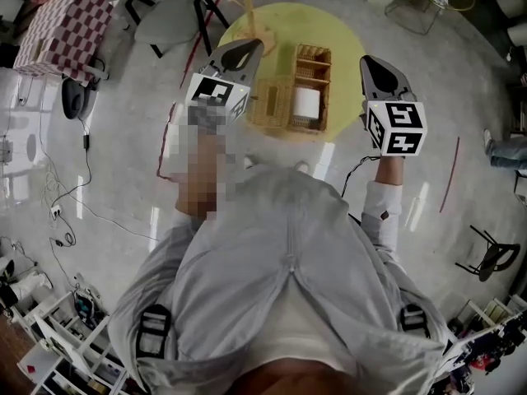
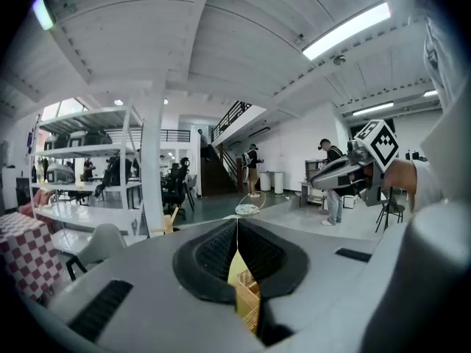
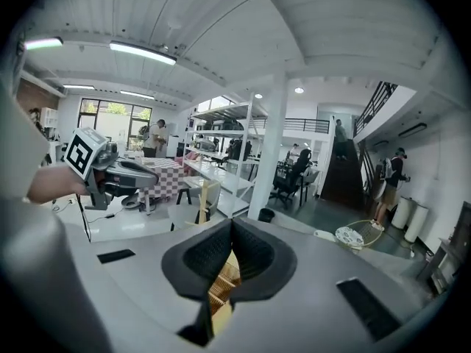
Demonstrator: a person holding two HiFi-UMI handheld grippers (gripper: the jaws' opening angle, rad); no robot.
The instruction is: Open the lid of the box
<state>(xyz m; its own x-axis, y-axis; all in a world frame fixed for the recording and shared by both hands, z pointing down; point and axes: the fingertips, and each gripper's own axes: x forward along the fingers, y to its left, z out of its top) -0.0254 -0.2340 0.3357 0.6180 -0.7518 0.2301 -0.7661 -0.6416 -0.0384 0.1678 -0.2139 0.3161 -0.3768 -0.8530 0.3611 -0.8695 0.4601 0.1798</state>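
We hold left gripper and right gripper closed, empty, either side of tan woven wicker box on round yellow table; closed jaws could shove it sideways instead of opening it.

Box on round table, left gripper left of it, right gripper right.

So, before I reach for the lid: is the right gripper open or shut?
The right gripper is shut: its black pads meet at the tip, with nothing held between them.
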